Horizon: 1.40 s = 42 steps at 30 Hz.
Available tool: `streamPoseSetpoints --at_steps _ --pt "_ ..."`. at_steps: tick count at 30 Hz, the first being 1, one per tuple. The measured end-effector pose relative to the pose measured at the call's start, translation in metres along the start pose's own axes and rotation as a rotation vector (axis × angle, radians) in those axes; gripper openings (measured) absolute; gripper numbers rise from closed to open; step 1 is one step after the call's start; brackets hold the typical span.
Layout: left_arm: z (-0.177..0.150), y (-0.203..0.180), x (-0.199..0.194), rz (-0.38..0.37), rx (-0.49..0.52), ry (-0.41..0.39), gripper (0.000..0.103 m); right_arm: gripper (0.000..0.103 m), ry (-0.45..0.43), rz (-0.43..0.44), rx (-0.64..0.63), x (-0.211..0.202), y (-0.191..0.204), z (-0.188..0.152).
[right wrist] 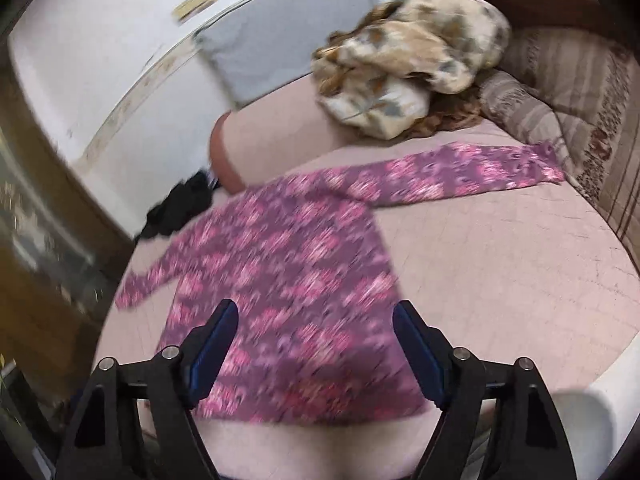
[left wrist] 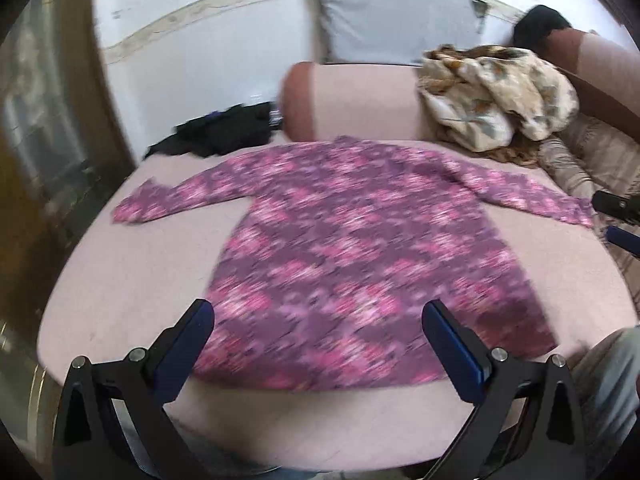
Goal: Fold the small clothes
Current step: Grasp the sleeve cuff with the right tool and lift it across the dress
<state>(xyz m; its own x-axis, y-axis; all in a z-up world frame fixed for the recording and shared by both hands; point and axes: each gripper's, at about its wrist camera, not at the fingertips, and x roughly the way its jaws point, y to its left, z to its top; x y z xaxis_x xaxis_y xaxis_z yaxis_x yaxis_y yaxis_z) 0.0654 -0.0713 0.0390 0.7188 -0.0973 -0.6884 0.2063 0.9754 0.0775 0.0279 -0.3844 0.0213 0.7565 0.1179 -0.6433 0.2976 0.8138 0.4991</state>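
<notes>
A purple and pink patterned long-sleeved top [left wrist: 360,240] lies flat on the pink bed [left wrist: 120,288], sleeves spread to both sides and hem toward me. My left gripper [left wrist: 318,310] hovers over the hem with its blue-padded jaws wide apart, nothing between them. In the right wrist view the same top [right wrist: 288,264] lies to the left of centre. My right gripper [right wrist: 316,308] is above its lower edge, open, gripping nothing. The right gripper [left wrist: 616,216] also shows at the right edge of the left wrist view, near the end of the right sleeve. Both views are motion-blurred.
A pink bolster [left wrist: 352,104] lies behind the top, with a crumpled cream floral cloth [left wrist: 496,96] at its right end. A black garment [left wrist: 224,132] sits at the back left. A grey pillow [left wrist: 396,20] leans on the wall. A striped blanket [right wrist: 580,120] borders the right side.
</notes>
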Motion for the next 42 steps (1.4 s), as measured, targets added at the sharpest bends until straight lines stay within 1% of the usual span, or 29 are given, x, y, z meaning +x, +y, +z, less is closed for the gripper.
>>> streamPoseSetpoints --at_steps 3,5,7,8,9,10,11,13,15,16,17,19,20,21,22,23,24,25,26,27,28,30,32,34,35,37,40,41,42 --pt "0.026 -0.027 0.02 -0.097 0.016 0.04 0.103 0.078 0.017 -0.025 0.07 0.016 -0.047 0.036" --pt "0.041 -0.048 0.039 -0.161 0.026 0.071 0.103 0.078 0.093 -0.051 0.172 0.04 -0.093 0.062" --pt "0.055 -0.072 0.061 -0.209 0.052 0.1 0.103 0.078 0.106 -0.069 0.228 0.06 -0.134 0.081" --pt "0.063 -0.086 0.074 -0.237 0.066 0.113 0.103 0.078 0.103 -0.073 0.259 0.069 -0.153 0.088" --pt "0.069 -0.098 0.086 -0.259 0.076 0.124 0.103 0.078 0.109 -0.091 0.324 0.083 -0.182 0.095" --pt "0.074 -0.107 0.096 -0.277 0.082 0.135 0.103 0.077 0.115 -0.118 0.374 0.092 -0.201 0.098" --pt "0.08 -0.119 0.111 -0.304 0.083 0.152 0.103 0.074 0.119 -0.155 0.436 0.102 -0.226 0.102" --pt "0.086 -0.135 0.13 -0.339 0.077 0.172 0.103 0.072 0.139 -0.184 0.506 0.123 -0.264 0.109" --pt "0.088 -0.15 0.151 -0.373 0.073 0.195 0.103 0.07 0.154 -0.17 0.536 0.141 -0.283 0.114" --pt "0.086 -0.154 0.158 -0.379 0.076 0.201 0.103 0.069 0.173 -0.166 0.519 0.154 -0.289 0.119" --pt "0.085 -0.16 0.167 -0.381 0.08 0.208 0.103 0.069 0.158 -0.186 0.499 0.16 -0.292 0.125" --pt "0.081 -0.165 0.183 -0.401 0.071 0.239 0.103 0.069 0.124 -0.204 0.505 0.167 -0.297 0.135" --pt "0.079 -0.165 0.188 -0.412 0.066 0.251 0.103 0.068 0.112 -0.215 0.504 0.171 -0.299 0.139" --pt "0.077 -0.163 0.193 -0.418 0.057 0.265 0.103 0.065 0.107 -0.252 0.484 0.177 -0.3 0.145" --pt "0.076 -0.16 0.196 -0.418 0.051 0.272 0.103 0.051 0.108 -0.303 0.448 0.182 -0.297 0.149" --pt "0.075 -0.156 0.198 -0.416 0.046 0.278 0.103 0.03 0.103 -0.35 0.415 0.185 -0.295 0.153" --pt "0.076 -0.152 0.199 -0.418 0.044 0.281 0.103 0.021 0.104 -0.364 0.404 0.186 -0.293 0.156" --pt "0.076 -0.143 0.197 -0.415 0.037 0.281 0.103 0.015 0.104 -0.337 0.417 0.185 -0.292 0.159" --pt "0.077 -0.135 0.195 -0.414 0.033 0.276 0.103 0.013 0.084 -0.301 0.43 0.178 -0.284 0.164" --pt "0.079 -0.122 0.191 -0.406 0.021 0.269 0.103 0.012 0.051 -0.29 0.409 0.169 -0.273 0.171" --pt "0.081 -0.111 0.186 -0.403 0.009 0.265 0.103 0.012 0.009 -0.278 0.359 0.156 -0.254 0.18" --pt "0.087 -0.081 0.175 -0.412 -0.033 0.255 0.103 0.012 -0.066 -0.229 0.248 0.13 -0.202 0.196" --pt "0.092 -0.056 0.165 -0.419 -0.071 0.237 0.103 0.012 -0.141 -0.173 0.08 0.104 -0.13 0.207" --pt "0.098 -0.024 0.152 -0.421 -0.115 0.214 0.103 0.012 -0.204 -0.128 -0.112 0.081 -0.052 0.201" --pt "0.1 -0.007 0.147 -0.411 -0.139 0.203 0.103 0.012 -0.221 -0.091 -0.198 0.074 -0.012 0.192" --pt "0.104 0.024 0.142 -0.397 -0.191 0.19 0.103 0.012 -0.221 0.001 -0.327 0.064 0.056 0.165" --pt "0.106 0.081 0.138 -0.386 -0.306 0.13 0.103 0.012 -0.181 0.118 -0.439 0.06 0.128 0.111" --pt "0.107 0.101 0.137 -0.364 -0.344 0.101 0.103 0.012 -0.144 0.164 -0.46 0.066 0.151 0.084" --pt "0.107 0.123 0.137 -0.329 -0.395 0.074 0.103 0.012 -0.114 0.189 -0.461 0.074 0.16 0.068"
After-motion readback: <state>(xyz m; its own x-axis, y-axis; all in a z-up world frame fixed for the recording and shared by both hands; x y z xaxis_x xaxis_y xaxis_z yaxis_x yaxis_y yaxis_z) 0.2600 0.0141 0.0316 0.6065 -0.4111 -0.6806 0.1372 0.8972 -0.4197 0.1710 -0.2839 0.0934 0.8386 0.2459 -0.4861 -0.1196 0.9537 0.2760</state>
